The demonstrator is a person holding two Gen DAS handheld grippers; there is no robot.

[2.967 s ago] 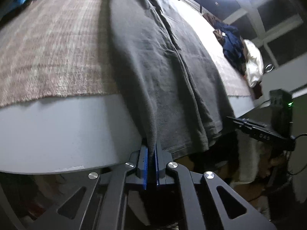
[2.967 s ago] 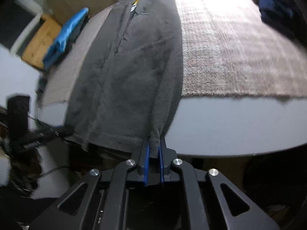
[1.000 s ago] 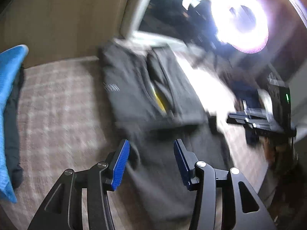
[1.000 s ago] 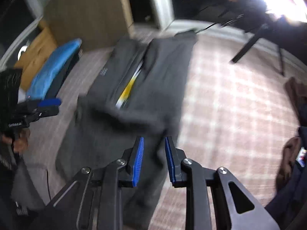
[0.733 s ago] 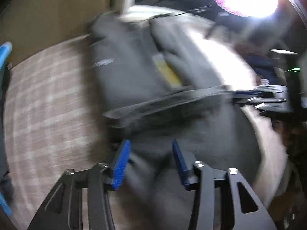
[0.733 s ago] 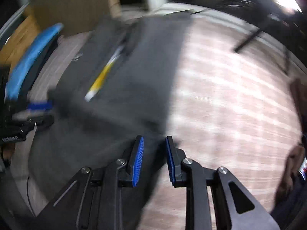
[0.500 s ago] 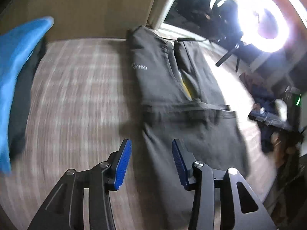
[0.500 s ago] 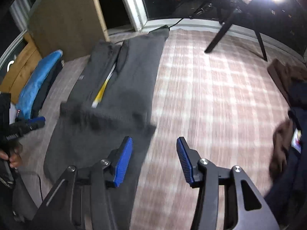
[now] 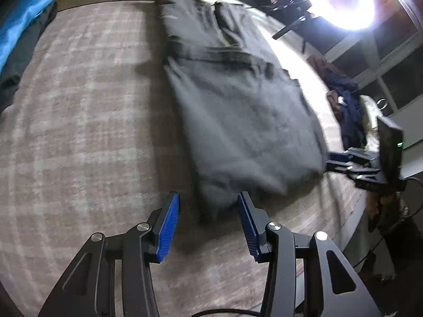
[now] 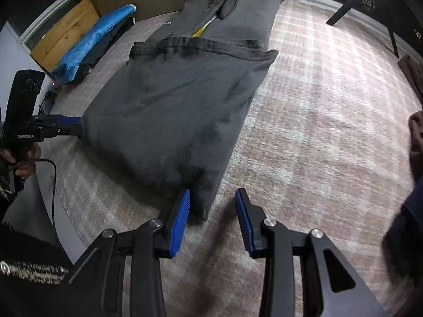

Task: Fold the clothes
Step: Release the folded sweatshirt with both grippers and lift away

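Observation:
A dark grey garment (image 9: 238, 105) lies on the plaid blanket (image 9: 79, 132), its lower half folded up over its upper half, with a yellow strip (image 10: 202, 29) showing beyond the hem. My left gripper (image 9: 208, 222) straddles the fold's near left corner. Its jaws are closing, and the cloth lies between the pads without being pressed. My right gripper (image 10: 212, 214) is at the fold's near right corner. Its jaws are closing too, and the garment (image 10: 171, 100) only brushes the left pad (image 10: 182, 211). Each view shows the other gripper at the opposite corner.
A blue item (image 10: 97, 34) lies on dark clothes at the blanket's far left. A pile of dark blue and brown clothes (image 9: 349, 105) sits at the right. A bright lamp (image 9: 341, 0) and a stand leg (image 10: 343, 10) are beyond. A hand (image 10: 23, 158) holds the left gripper.
Both grippers were shut on the hem hanging over the bed edge. They carried it up over the garment, let go, and have dropped back to the fold's near corners.

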